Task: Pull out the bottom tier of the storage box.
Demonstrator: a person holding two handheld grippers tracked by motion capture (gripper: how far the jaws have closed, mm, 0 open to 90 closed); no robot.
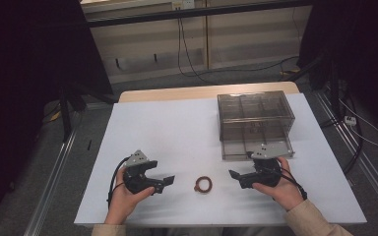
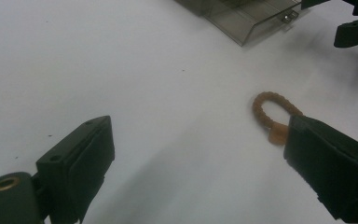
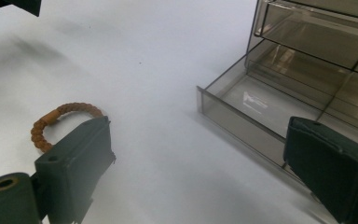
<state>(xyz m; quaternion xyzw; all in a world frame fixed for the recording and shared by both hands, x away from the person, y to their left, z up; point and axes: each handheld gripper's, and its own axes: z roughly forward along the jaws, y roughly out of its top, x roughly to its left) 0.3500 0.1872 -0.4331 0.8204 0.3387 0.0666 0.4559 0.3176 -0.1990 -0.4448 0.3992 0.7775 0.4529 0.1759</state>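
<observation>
Centrally on the white desk [image 1: 177, 128], a small brown beaded bracelet [image 1: 204, 184] is seen lying flat, between the two grippers and touched by neither. The left gripper [image 1: 167, 183] is held in a hand at one side of the bracelet, the right gripper [image 1: 233, 175] in a hand at the other side, and their jaws are pointed toward each other across it. Both pairs of jaws are spread wide apart, with nothing held between them.

From the left gripper view, the bracelet [image 2: 272, 114] is seen just ahead of the jaws, partly hidden behind the tip of one jaw; its lighter clasp piece is nearest that tip. From the right gripper view, the bracelet [image 3: 58, 122] is seen curving out from behind the tip of the opposite jaw.

A smoky, see-through drawer box [image 1: 255, 118] is stood on the desk beyond the right gripper. Its lowest drawer [image 3: 256, 112] is pulled out toward the right gripper's jaws and is seen lying just ahead of them, well apart from the bracelet.
</observation>
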